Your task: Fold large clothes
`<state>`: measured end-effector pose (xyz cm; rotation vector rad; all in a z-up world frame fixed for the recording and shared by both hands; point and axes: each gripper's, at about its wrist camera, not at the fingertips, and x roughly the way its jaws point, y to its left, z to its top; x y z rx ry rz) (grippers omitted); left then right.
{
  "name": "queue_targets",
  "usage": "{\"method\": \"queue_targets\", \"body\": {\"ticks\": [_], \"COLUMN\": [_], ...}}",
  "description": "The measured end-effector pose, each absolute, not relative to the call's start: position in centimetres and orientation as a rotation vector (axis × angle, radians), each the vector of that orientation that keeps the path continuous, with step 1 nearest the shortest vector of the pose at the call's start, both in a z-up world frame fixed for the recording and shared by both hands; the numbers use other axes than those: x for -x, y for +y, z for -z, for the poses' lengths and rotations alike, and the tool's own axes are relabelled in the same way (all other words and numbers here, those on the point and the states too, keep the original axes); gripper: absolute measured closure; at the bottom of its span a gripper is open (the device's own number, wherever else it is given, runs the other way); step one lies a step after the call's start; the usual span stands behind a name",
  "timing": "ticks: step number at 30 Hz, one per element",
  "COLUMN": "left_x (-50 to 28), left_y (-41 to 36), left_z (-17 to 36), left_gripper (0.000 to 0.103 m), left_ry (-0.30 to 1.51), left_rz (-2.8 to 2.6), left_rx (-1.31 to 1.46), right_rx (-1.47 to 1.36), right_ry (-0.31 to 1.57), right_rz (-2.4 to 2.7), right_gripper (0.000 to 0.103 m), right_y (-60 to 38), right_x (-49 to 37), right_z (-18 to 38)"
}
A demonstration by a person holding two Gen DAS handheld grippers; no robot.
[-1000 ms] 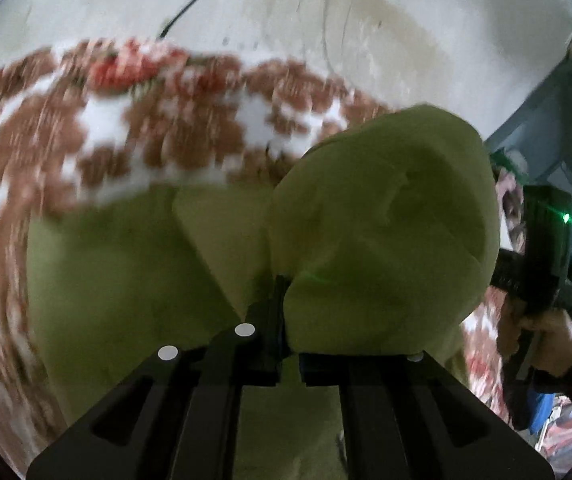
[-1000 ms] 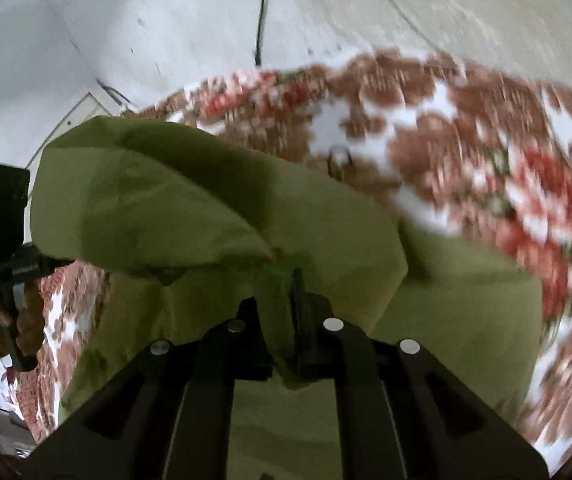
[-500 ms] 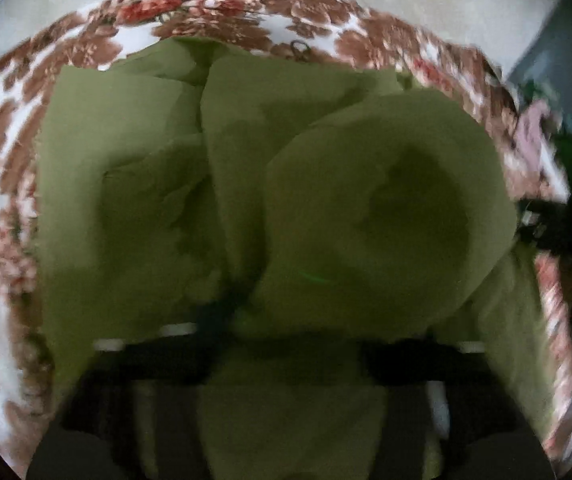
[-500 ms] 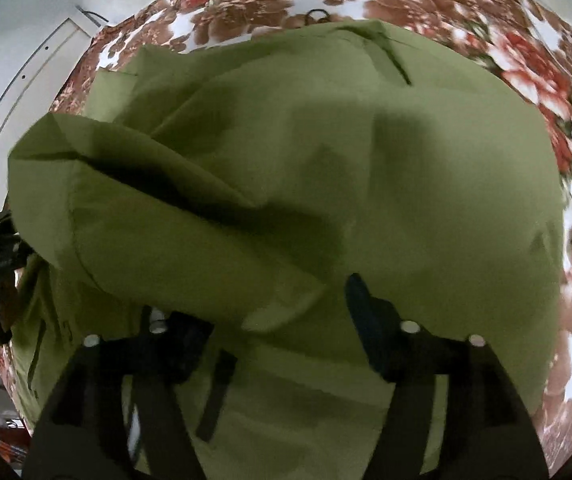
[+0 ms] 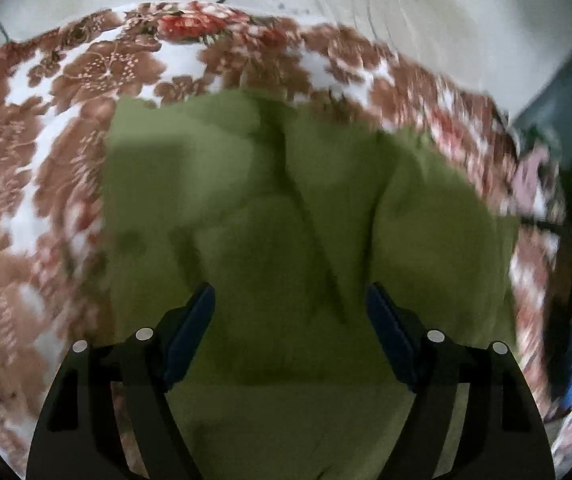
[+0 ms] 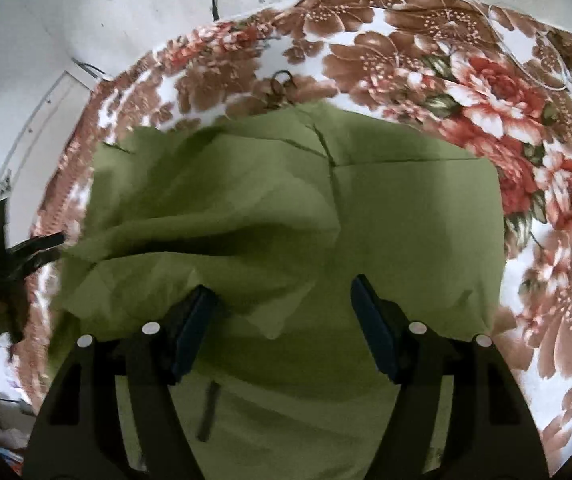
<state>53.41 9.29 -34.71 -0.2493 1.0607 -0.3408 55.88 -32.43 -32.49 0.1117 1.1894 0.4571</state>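
Observation:
An olive-green garment [image 5: 286, 220] lies folded over on a brown and red floral bedspread [image 5: 45, 160]. It also shows in the right wrist view [image 6: 386, 220], with a loose puffed fold at its left. My left gripper [image 5: 290, 320] is open and empty just above the cloth. My right gripper [image 6: 281, 312] is open and empty above the garment's near part. The left gripper appears at the left edge of the right wrist view [image 6: 9, 256].
The floral bedspread [image 6: 486, 88] spreads around the garment on all sides. A pale wall [image 5: 406, 12] with a dark cable stands behind the bed. Dark furniture [image 5: 566, 140] and clutter sit at the right of the left wrist view.
Both grippers held folds of the green garment a second ago. They have carried it over, let go and opened, and the cloth now lies on the bed.

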Motion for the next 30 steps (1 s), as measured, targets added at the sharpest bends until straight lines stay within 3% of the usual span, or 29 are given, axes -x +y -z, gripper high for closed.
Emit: {"method": "queue_targets", "body": {"ticks": [8,17,21,25,26,27,29,30], "left_x": [-60.5,-65.1,-66.8,-68.6,-69.0,-69.4,-70.2,-70.5], "left_y": [7.0,6.6,6.6,5.9,5.7,5.5,5.0,4.9], "left_z": [36.8,38.8,39.3,39.8,40.0,40.1,40.2,40.0], "left_gripper": [0.026,0.026,0.03,0.041,0.053,0.074,0.094,0.098], "left_ry": [1.06,1.077,1.081,1.095,1.1,1.107,1.121,1.114], "left_rz": [0.365,0.34,0.353,0.381,0.383,0.394,0.385,0.381], "left_rx": [0.332,0.329,0.346,0.339,0.336,0.346,0.335,0.315], "right_rx": [-0.096,-0.065,0.002,-0.108,-0.129,-0.135,-0.157,-0.181], "right_ry": [1.302,1.257,1.255,1.329,1.332,1.34,1.338,1.332], "right_rz": [-0.372,-0.418,-0.427,-0.452,-0.453,-0.449,-0.445,-0.439], "right_gripper": [0.034,0.031,0.031,0.033,0.042,0.05,0.083,0.089], "right_y": [-35.3,-30.7,-27.7,-26.3,-26.2,-26.0,-26.3,-26.8], "right_x": [-54.4,-65.7,-70.2,-72.8,-72.9,-73.1,-73.6,-73.9], "right_z": [32.8,36.1,37.9,40.4,40.7,41.1,41.4,41.3]}}
